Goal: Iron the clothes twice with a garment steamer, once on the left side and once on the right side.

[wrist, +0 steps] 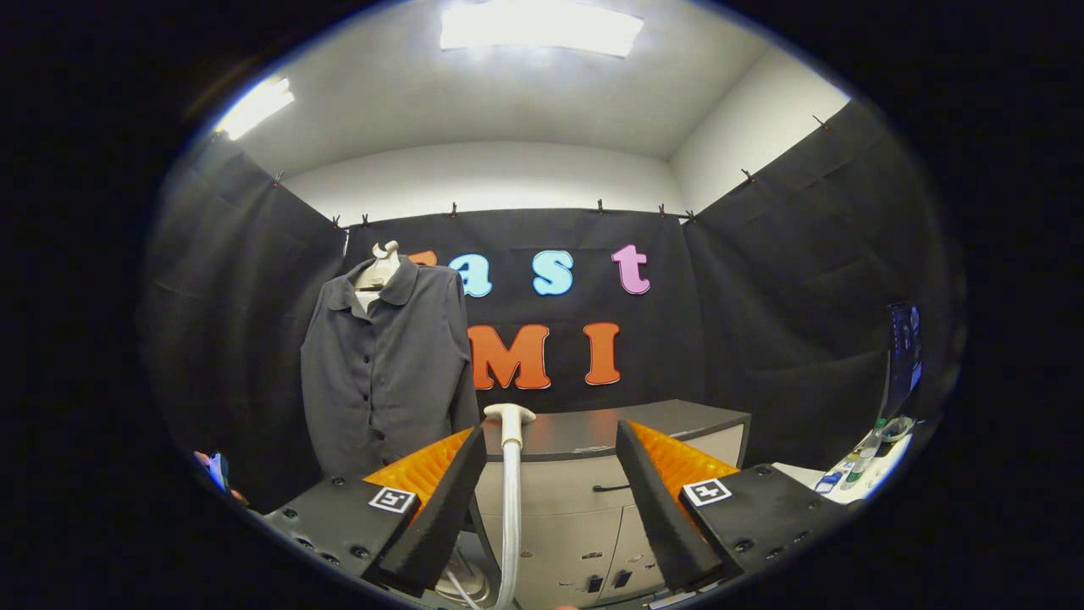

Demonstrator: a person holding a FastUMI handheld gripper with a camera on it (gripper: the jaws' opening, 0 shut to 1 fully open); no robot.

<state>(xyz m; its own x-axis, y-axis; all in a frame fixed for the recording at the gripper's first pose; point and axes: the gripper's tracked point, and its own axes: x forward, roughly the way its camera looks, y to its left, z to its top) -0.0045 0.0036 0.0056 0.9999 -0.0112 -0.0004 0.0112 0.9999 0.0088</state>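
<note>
My jaws stood apart, steamer head point(509, 417) between them, untouched; grey shirt point(385, 373) hung far left.

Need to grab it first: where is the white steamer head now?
The white steamer head stands between the open jaws, atop its hose, right of the grey shirt.

No legible text, brand or number is present; the two square black-and-white marker tags point(394, 499) on the bodies of the tongs point(550, 440) carry block patterns only, not characters; the screen point(904, 352) at the booth's side and the labels on the bottles point(864, 457) beneath it are too small and blurred to make out.
</note>
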